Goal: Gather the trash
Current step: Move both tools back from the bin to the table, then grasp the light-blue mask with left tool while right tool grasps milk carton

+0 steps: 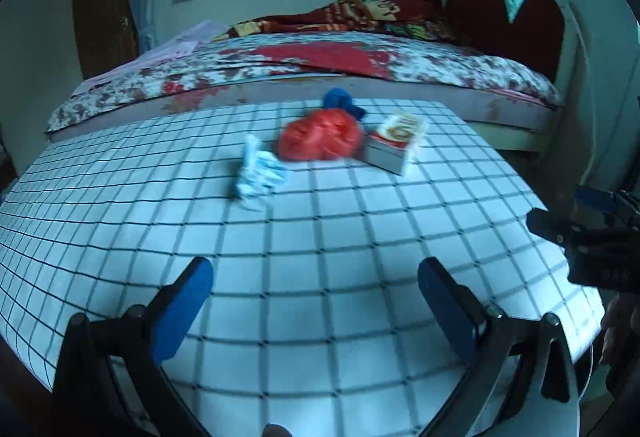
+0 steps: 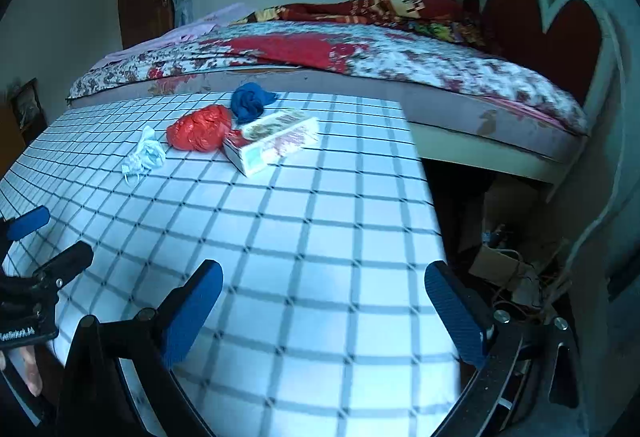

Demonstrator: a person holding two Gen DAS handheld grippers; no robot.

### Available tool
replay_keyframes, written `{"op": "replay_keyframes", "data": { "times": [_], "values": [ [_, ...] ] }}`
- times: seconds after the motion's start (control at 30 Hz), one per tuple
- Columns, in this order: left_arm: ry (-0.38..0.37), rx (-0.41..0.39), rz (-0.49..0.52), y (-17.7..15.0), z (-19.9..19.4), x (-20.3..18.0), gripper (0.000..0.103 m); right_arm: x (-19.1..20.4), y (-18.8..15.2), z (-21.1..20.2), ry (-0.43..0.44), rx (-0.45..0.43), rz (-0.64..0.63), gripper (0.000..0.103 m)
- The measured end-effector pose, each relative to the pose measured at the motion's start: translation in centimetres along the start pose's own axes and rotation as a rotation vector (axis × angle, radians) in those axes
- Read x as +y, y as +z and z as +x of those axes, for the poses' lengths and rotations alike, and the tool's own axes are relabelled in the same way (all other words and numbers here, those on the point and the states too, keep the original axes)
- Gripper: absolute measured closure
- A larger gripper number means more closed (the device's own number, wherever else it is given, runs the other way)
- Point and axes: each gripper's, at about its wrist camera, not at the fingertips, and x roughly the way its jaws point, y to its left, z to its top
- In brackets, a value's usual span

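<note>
**So: both hand-held grippers empty, trash cluster ahead**

Currently my left hand-held gripper (image 1: 316,301) and right hand-held gripper (image 2: 324,311) are spread wide with nothing between the pads, hovering over the near part of the checked tabletop (image 1: 360,245). The trash lies well ahead: crumpled white tissue (image 1: 258,173), red plastic bag (image 1: 320,137), blue wad (image 1: 342,103) behind it, small carton (image 1: 396,147) touching the bag. From the left gripper the tissue is ahead and slightly left, nearest. From the right gripper the carton (image 2: 272,145) is ahead-left, its long axis running away to the right. Judgement: left takes the tissue first.
</note>
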Motion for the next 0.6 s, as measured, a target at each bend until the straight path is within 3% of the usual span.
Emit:
{"op": "replay_keyframes", "data": {
  "times": [0.27,0.6],
  "values": [
    [0.059,0.021,-0.045,2.0,3.7,4.7,0.001,4.9,4.9,7.5,0.041,0.053,0.009,0.001],
    [0.063,0.061,-0.054,3.2,6.1,7.0,0.001,7.7,9.3,15.3,-0.036,0.136,0.038,0.001]
  ]
}}
